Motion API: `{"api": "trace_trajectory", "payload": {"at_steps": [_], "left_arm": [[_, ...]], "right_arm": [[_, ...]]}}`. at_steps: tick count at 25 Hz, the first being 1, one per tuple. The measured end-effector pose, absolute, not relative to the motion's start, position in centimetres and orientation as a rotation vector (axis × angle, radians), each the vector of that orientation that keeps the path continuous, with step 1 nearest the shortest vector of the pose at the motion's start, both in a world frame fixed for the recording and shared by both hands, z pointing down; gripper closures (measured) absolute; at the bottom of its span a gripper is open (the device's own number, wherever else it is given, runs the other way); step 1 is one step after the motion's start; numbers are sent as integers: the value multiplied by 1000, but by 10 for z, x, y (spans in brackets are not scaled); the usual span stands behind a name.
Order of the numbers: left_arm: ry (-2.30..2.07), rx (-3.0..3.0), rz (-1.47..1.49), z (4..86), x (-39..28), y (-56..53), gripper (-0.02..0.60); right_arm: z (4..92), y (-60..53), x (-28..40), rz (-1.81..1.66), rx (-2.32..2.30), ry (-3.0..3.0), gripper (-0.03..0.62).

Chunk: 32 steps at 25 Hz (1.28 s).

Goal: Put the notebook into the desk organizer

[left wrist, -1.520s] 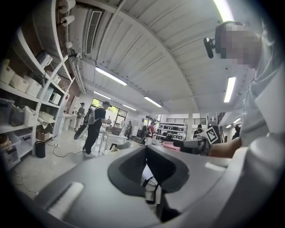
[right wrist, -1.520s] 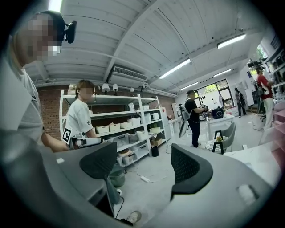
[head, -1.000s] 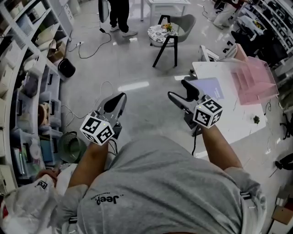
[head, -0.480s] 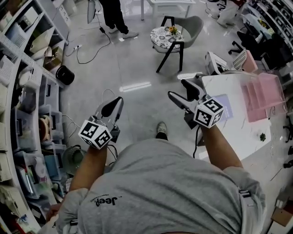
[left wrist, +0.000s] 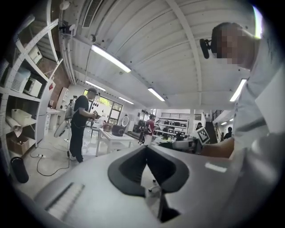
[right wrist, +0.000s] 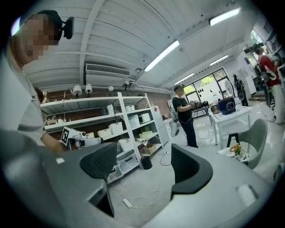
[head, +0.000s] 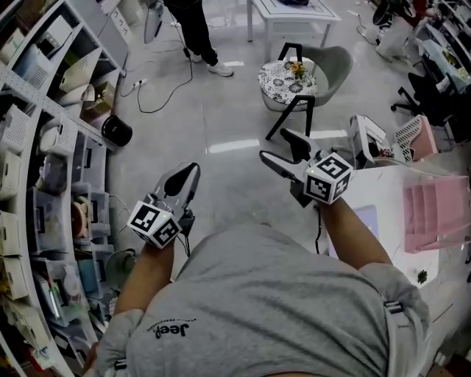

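Note:
A pale lavender notebook [head: 366,221] lies flat on the white table [head: 383,184] at the right, partly hidden by my right forearm. The translucent pink desk organizer [head: 434,216] stands on the same table, further right. My right gripper [head: 274,146] hangs in the air over the floor, left of the table, jaws wide open and empty [right wrist: 144,160]. My left gripper [head: 188,175] is held over the floor at the left, far from the table. Its jaws are shut with nothing between them [left wrist: 146,149].
Crowded shelving [head: 44,147] lines the left side, with a black bin [head: 118,131] on the floor beside it. A chair with a flowered cushion [head: 291,77] stands ahead. Behind it are a white table [head: 294,15], a standing person [head: 193,22] and a floor cable [head: 165,81].
The view has swung: the table with notebook and organizer has slid to the lower right of the picture. Both grippers keep their jaw states. The right one sits a little higher and further left.

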State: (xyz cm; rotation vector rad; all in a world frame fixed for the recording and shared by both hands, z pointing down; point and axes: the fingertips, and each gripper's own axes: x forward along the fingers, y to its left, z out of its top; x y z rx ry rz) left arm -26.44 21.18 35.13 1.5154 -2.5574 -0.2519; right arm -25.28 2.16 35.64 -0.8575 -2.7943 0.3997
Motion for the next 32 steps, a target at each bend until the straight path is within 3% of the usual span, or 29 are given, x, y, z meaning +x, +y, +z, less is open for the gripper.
{"api": "trace_trajectory", "payload": {"at_steps": [9, 17, 23, 32], "left_arm": [[-2369, 1718, -209, 362, -341, 195, 523], [-2059, 2066, -142, 370, -350, 125, 523], [-1815, 2270, -97, 375, -301, 36, 523], [-1336, 2512, 19, 411, -150, -100, 523]], "right_arm": [[373, 4, -296, 445, -574, -2824, 233], [376, -34, -261, 492, -175, -2905, 233], [385, -97, -179, 537, 137, -2923, 233], [459, -175, 24, 871, 699, -2767, 233]]}}
